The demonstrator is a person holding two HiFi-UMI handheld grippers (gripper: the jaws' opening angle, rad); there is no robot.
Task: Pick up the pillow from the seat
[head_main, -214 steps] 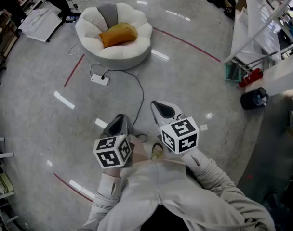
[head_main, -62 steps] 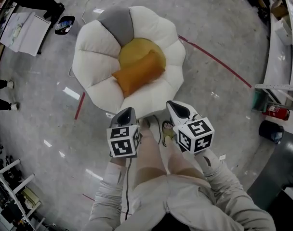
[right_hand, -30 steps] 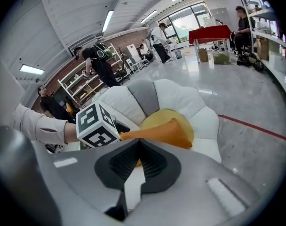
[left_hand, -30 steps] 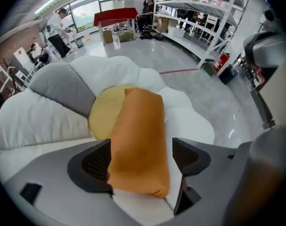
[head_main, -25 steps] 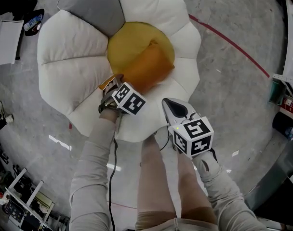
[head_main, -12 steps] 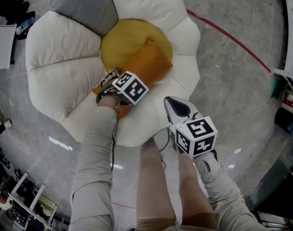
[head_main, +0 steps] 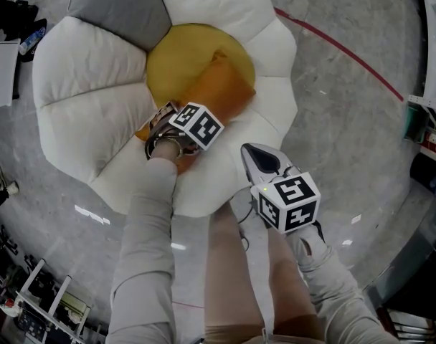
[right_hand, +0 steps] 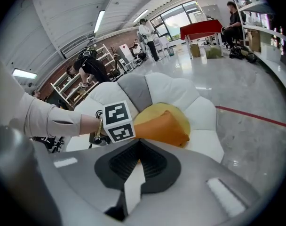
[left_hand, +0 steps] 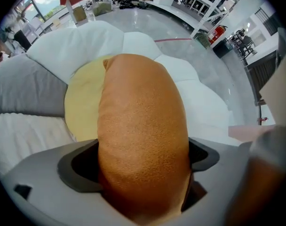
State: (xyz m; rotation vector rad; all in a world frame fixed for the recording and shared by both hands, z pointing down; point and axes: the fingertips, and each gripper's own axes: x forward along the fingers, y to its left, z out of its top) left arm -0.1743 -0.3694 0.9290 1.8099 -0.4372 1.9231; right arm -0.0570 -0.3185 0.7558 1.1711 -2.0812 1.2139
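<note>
Left gripper view showed the left gripper (left_hand: 142,160) spread wide, its jaws having just been opening, straddling the near end of the orange pillow (left_hand: 143,102). The pillow lay across the yellow middle of the white seat (head_main: 89,99). The right gripper (head_main: 255,160) hung pressed together, clear of the pillow.

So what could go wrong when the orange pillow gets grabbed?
1. The left gripper, whose jaws have just been opening, straddles only the near end of the pillow and is not squeezing it yet. The long, soft pillow could droop or slip out when lifted.
2. The pillow nearly fills the gap, so the jaws might pinch only fabric.
3. The right gripper is shut, near the seat's edge, so it probably can't help.
</note>
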